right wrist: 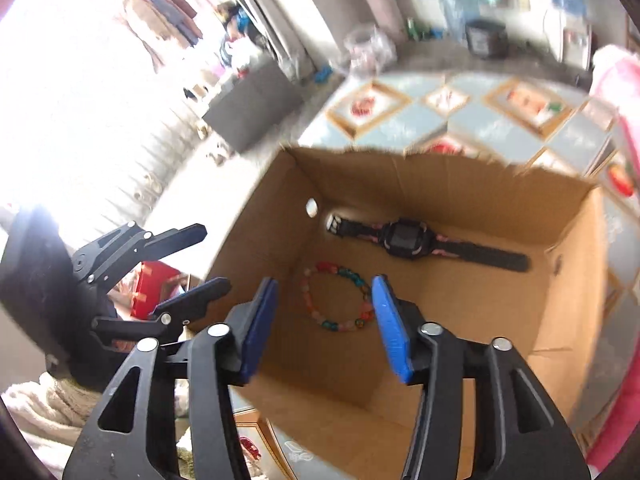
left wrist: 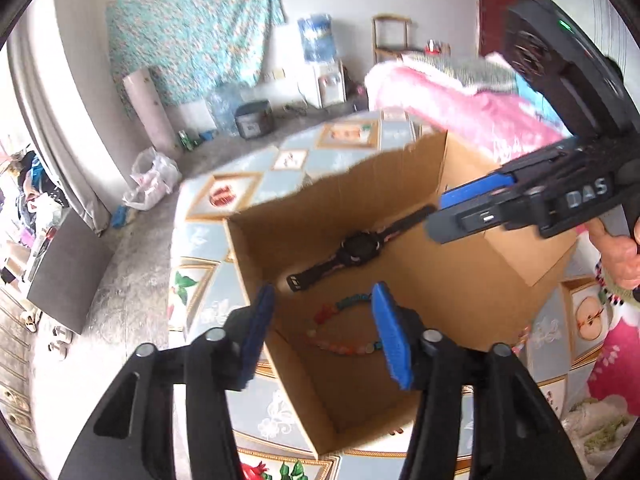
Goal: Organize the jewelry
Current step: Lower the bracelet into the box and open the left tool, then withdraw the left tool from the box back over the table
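Tiled surface point(left wrist: 208, 240) bears our box point(right wrist: 460, 184); watch point(right wrist: 404, 238) and bracelet point(right wrist: 340, 300) lie beyond both grippers' spread, empty fingers point(left wrist: 390, 328); next, more jewelry.

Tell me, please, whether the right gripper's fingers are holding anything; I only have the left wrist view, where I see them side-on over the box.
Observer: No. In the right wrist view the right gripper stands open with nothing between its fingers; the bead bracelet lies on the box floor beyond them.
Operator: Thank you. Is the bracelet a closed loop? Part of it is hidden in my view.
Observer: Yes, from the right wrist it shows as nearly a whole ring, lying apart from the watch.
Operator: Does the whole watch lie flat?
Observer: Yes, both straps lie stretched out along the far wall of the cardboard box.
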The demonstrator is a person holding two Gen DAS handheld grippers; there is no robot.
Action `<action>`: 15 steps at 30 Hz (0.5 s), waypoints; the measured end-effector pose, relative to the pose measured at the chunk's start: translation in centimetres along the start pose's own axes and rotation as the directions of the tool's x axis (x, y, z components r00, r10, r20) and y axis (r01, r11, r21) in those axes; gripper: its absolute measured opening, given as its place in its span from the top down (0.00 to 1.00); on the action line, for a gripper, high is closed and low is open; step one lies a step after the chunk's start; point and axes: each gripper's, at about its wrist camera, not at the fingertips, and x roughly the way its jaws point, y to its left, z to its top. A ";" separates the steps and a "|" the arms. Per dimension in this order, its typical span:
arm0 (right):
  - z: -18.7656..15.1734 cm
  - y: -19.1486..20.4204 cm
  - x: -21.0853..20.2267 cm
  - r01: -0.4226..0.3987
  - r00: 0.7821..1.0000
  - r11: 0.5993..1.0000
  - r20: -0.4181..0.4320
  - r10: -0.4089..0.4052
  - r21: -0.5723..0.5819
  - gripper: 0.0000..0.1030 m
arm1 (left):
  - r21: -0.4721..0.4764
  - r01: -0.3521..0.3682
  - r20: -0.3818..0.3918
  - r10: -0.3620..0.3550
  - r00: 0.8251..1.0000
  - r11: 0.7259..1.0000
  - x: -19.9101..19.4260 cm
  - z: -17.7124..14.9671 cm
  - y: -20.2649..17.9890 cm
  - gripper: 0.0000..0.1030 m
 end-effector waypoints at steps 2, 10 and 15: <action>-1.6 0.7 -3.1 -0.021 0.996 0.999 0.089 0.024 -0.029 0.43 | -0.039 0.011 0.056 -0.008 0.998 0.999 -2.3 -0.9 0.4 0.37; -12.3 1.4 -6.9 -0.130 0.973 0.991 0.191 0.131 -0.013 0.31 | -0.160 0.105 0.126 -0.085 0.988 0.981 -7.4 -7.0 0.5 0.19; -16.6 -1.4 -1.3 -0.064 0.997 0.984 0.063 0.055 0.168 0.31 | -0.181 0.094 -0.014 -0.098 0.995 0.979 -3.2 -10.5 -1.1 0.19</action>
